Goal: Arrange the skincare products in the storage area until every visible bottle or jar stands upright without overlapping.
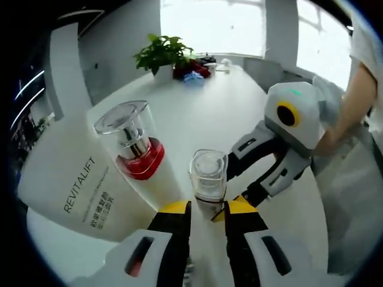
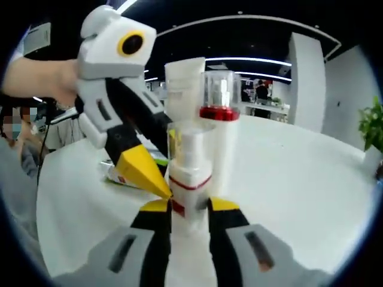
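Note:
A small white pump bottle [image 1: 208,176] with a clear cap stands upright between my left gripper [image 1: 208,209], whose yellow-tipped jaws are shut on its lower body. My right gripper [image 1: 236,182] comes in from the right, its tips at the same bottle. In the right gripper view the pump bottle [image 2: 187,170] fills the gap of my right gripper [image 2: 190,206], shut on its base, and my left gripper [image 2: 161,161] touches it from the left. A taller white bottle [image 1: 134,149] with a red collar and clear cap stands just behind [image 2: 218,104]. A white REVITALIFT box [image 1: 78,188] lies on the white table [image 1: 197,107].
A potted plant [image 1: 163,55] and red and blue items [image 1: 192,72] sit at the table's far end. A person's arm [image 1: 353,101] holds the right gripper. A green-and-yellow packet [image 2: 122,176] lies on the table behind the left gripper. A second plant [image 2: 374,128] stands at the right edge.

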Available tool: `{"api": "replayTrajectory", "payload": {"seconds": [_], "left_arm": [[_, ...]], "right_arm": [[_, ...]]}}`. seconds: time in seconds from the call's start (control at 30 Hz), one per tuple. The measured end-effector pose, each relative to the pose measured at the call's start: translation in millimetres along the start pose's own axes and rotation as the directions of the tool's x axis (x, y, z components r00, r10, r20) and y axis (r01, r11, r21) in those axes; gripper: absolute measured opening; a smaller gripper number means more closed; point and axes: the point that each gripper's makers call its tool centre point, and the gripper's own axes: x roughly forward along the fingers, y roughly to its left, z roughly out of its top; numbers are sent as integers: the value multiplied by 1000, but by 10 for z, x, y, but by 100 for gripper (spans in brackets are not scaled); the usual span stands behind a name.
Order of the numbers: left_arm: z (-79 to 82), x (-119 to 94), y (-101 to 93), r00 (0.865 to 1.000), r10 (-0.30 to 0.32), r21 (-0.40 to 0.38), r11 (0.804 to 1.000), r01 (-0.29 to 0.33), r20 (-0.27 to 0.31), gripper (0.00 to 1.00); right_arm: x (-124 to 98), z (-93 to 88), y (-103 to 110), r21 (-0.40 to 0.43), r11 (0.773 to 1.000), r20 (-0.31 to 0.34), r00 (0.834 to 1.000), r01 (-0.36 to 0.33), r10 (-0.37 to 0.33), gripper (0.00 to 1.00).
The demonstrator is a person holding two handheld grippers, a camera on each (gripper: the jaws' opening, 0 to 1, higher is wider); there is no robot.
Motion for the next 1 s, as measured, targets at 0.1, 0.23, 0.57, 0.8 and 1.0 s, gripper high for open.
{"api": "replayTrajectory", "payload": {"seconds": [0.1,0.23,0.57,0.8,1.0], "left_arm": [[-9,-10,5,1000,3,4,1000,-3,-4,19],[-15,-29,9,1000,8,4,1000,-8,-3,19],[22,-34,43,1000,16,11,1000,-16,7,17],[44,-37,59,1000,22,18,1000,-22,7,16],[24,-41,84,1000,27,15,1000,-27,1,16]], "right_arm": [[10,6,13,-4,1000,3,1000,-8,8,23],[31,18,35,-9,1000,6,1000,-16,16,23],[86,42,15,-47,999,8,1000,-14,15,23],[92,41,2,-20,1000,9,1000,-6,6,25],[91,37,10,-1,1000,8,1000,-9,9,27]]}}
